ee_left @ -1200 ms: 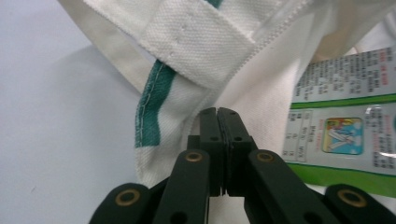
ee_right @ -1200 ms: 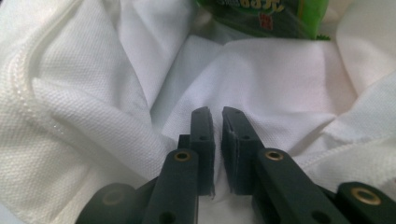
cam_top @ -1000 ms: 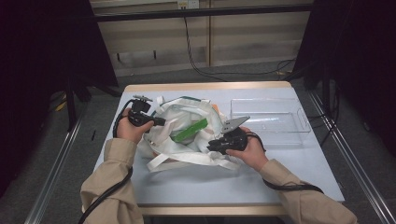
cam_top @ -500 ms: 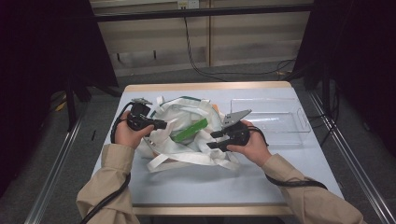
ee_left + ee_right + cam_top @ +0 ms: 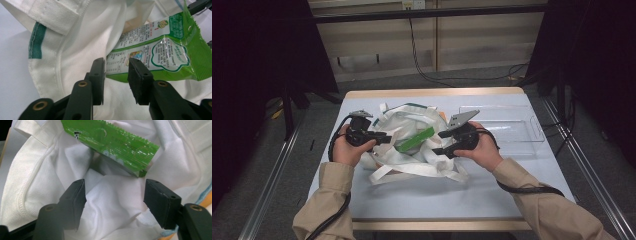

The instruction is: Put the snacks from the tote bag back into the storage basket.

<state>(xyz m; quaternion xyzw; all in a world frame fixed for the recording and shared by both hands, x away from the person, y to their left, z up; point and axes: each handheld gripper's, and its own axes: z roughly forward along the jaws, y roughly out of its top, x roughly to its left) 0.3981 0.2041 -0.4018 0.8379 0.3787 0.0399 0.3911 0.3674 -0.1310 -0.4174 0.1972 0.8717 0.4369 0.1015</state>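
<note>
At table centre the green snack packet [image 5: 414, 139] lies in the mouth of the white cloth bag [image 5: 412, 160]; the left gripper [image 5: 384, 138] at nine o'clock and right gripper [image 5: 439, 142] at three have just been opening, nothing clamped; the bag rim should be regripped before the packet is pushed deeper

A pale blue bench [image 5: 412, 195] with a light wooden edge carried a crumpled white cloth bag [image 5: 412, 145] near its middle, straps trailing toward the near edge. A clear plastic tray [image 5: 512, 131] lay just beside it, toward the far right corner.
</note>
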